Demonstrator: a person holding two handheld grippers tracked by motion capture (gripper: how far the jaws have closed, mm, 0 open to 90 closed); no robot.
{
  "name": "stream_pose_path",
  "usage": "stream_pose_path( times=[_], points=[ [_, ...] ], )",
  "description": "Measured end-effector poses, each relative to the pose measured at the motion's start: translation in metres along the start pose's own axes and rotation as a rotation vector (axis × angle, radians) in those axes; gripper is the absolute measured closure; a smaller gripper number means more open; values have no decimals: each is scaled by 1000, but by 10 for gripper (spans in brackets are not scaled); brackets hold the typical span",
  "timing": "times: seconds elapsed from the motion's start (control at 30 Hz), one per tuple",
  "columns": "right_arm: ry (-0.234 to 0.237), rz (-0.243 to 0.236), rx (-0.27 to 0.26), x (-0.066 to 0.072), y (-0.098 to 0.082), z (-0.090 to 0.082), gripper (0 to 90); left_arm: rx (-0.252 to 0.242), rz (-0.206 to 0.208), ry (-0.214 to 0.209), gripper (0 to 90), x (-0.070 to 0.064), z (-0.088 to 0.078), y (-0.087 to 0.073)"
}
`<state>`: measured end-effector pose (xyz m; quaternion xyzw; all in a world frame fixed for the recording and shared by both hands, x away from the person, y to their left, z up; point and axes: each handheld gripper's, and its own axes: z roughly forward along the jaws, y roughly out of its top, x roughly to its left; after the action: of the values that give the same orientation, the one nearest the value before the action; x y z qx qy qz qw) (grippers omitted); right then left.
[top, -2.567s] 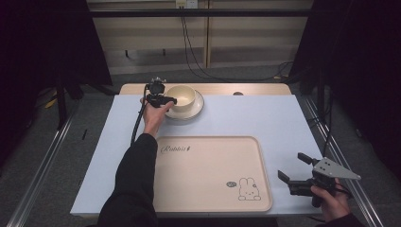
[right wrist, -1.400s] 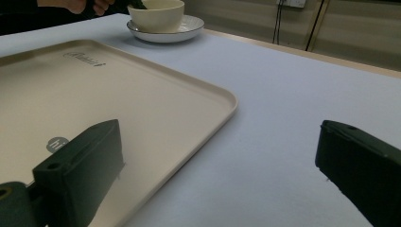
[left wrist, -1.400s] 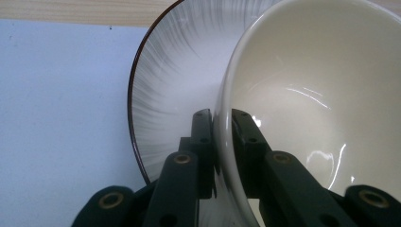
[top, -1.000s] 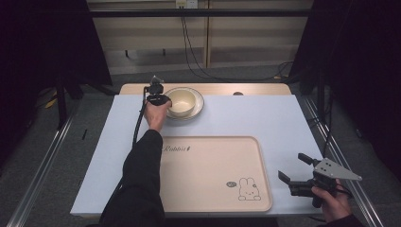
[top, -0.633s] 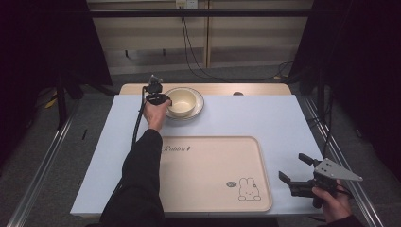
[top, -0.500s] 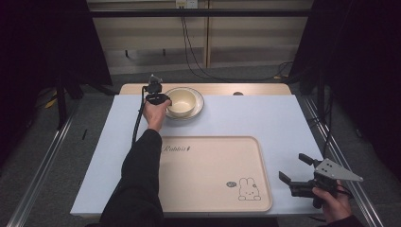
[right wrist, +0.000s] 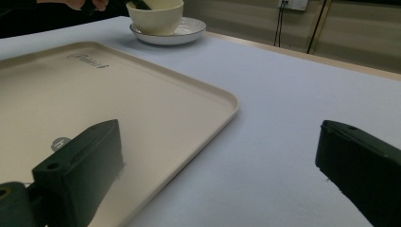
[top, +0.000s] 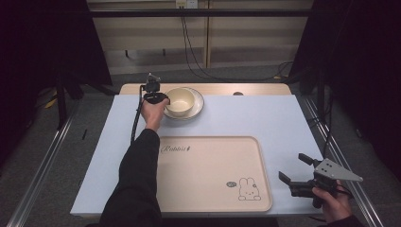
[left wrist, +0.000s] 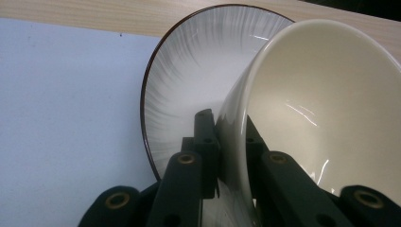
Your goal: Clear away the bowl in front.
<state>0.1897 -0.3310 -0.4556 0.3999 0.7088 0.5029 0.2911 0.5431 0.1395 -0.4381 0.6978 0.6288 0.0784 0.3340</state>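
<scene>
Nearest, the right gripper (top: 302,176) hovers at the bench's (top: 283,123) near right corner with its jaws wide apart and nothing between them, just beside one cream tray (top: 208,175). At the far edge, the left gripper (top: 158,98) is clamped on the wall of the one cream bowl (top: 179,100), which sits on one plate (top: 197,106).

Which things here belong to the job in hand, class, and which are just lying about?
In use:
- cream ceramic bowl, rim clamped by the left gripper
- white ribbed plate with dark rim under the bowl

Lying about:
- beige plastic tray with rabbit drawing
- right gripper, open beside the tray
</scene>
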Motion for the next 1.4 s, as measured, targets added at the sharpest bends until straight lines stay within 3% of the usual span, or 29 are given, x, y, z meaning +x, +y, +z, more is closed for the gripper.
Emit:
stream_pose_path(
  times=[0.17,0.47,0.67,0.77,1.13,1.3,1.4],
  points=[
    [-3,2,-9,0,1,-1,9,-1,-2,-12,833,2,-5,-1],
    [-17,8,-16,-1,2,0,9,-10,40,-34,833,3,-20,1],
    [-11,9,-10,-1,1,0,8,-20,22,-53,833,4,-29,0],
    [-7,8,-11,-1,1,0,7,-20,50,-62,833,2,-36,0],
    [-5,8,-8,-1,1,1,7,-33,84,-116,833,-6,-59,0],
    [-3,8,-7,-1,1,1,6,-34,110,-121,833,-8,-65,-1],
    [-1,7,-5,-1,1,1,7,-23,129,-151,832,-12,-67,-3]
  ],
)
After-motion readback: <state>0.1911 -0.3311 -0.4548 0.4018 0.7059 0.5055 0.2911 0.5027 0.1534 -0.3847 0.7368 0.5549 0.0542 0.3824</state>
